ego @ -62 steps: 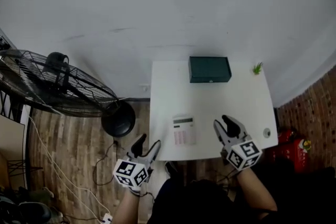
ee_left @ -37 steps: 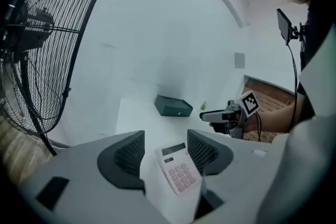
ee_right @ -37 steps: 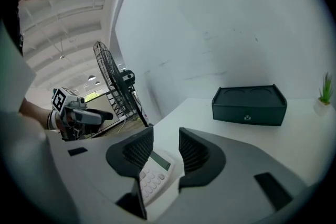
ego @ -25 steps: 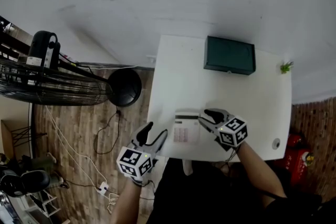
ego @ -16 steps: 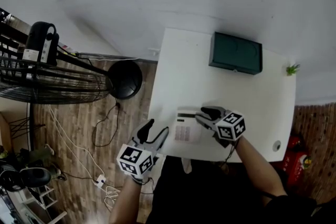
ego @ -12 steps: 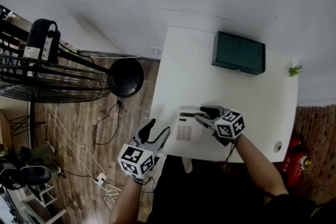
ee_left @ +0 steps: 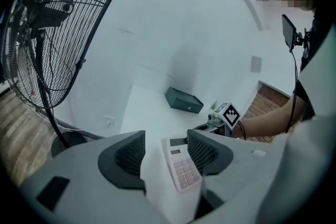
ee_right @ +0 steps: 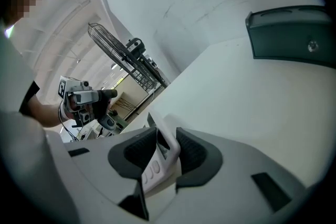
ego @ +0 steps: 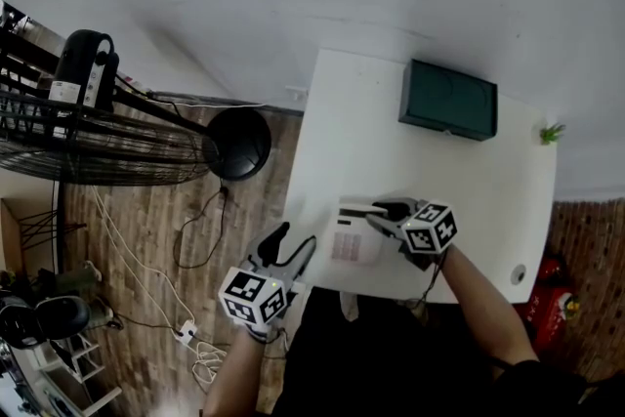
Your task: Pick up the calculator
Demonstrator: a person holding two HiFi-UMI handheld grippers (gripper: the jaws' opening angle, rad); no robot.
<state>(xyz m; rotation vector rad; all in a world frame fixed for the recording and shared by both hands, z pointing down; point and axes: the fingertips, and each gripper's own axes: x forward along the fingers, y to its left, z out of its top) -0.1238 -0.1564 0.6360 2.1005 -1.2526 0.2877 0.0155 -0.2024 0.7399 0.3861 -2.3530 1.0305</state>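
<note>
Calculator (ego: 354, 237): the right gripper (ego: 383, 211) jaws have just been closing and clamp its 3 o'clock edge. Grasp judged done; lift remains. Left gripper (ego: 288, 244) jaws apart, empty.

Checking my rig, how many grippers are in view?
2. The right gripper over the white table, its jaws just closing onto the calculator; the left gripper open, at the table's near left corner. None looks hidden.

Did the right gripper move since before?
Yes. The right gripper slid left across the table onto the calculator; its fingers have just been closing on it.
</note>
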